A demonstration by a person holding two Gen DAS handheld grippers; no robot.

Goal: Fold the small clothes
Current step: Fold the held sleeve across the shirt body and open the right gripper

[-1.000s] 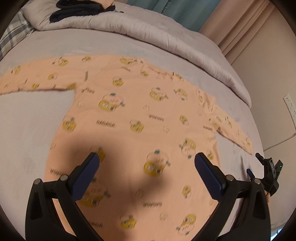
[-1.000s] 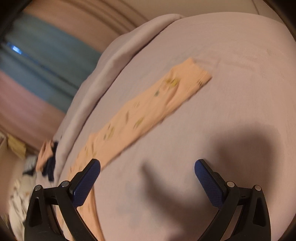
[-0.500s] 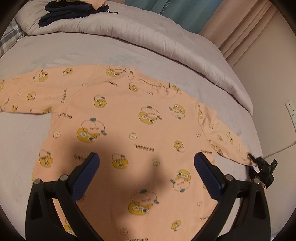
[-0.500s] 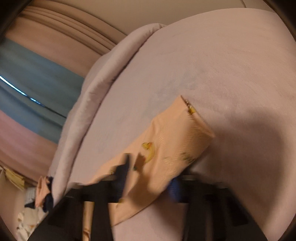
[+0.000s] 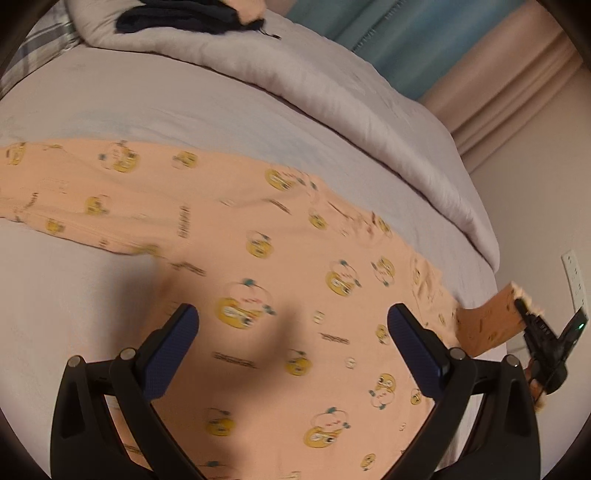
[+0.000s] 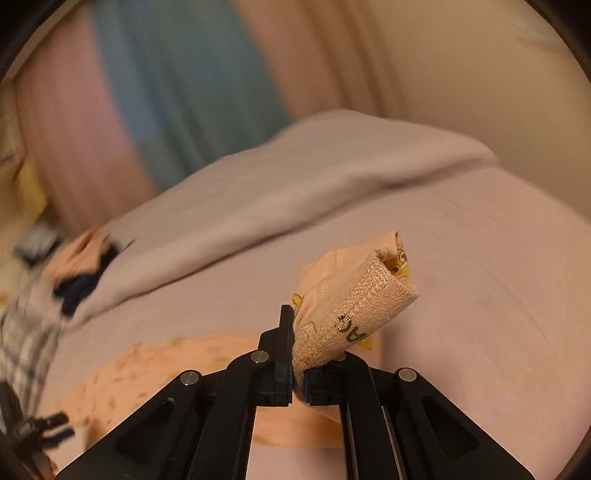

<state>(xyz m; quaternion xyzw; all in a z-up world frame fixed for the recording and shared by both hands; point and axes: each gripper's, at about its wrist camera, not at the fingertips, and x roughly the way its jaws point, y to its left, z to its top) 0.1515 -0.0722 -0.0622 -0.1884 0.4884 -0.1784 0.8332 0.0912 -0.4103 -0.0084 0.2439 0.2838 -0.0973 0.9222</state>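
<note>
Shirt cuff [image 6: 360, 295] pinched in the right gripper [image 6: 299, 384] — lifted off bed [image 6: 480, 295].

The left wrist view looks forward and steeply down along the left gripper [image 5: 291, 332], whose two fingers fill the lower frame — beyond them the peach shirt [image 5: 258, 266] spreads across the middle on the bed [image 5: 74, 295], with the grey duvet [image 5: 332, 92] running from top left to the right edge and curtains [image 5: 406, 33] in the upper right. The right wrist view sits closer and shallower, facing over the bed toward the curtains [image 6: 184, 92] — the shirt's cuff [image 6: 354, 306] stands just ahead of the lens at centre. Both views share the shirt, duvet and curtains; the right gripper [image 5: 532, 325] shows at the left view's right edge.
</note>
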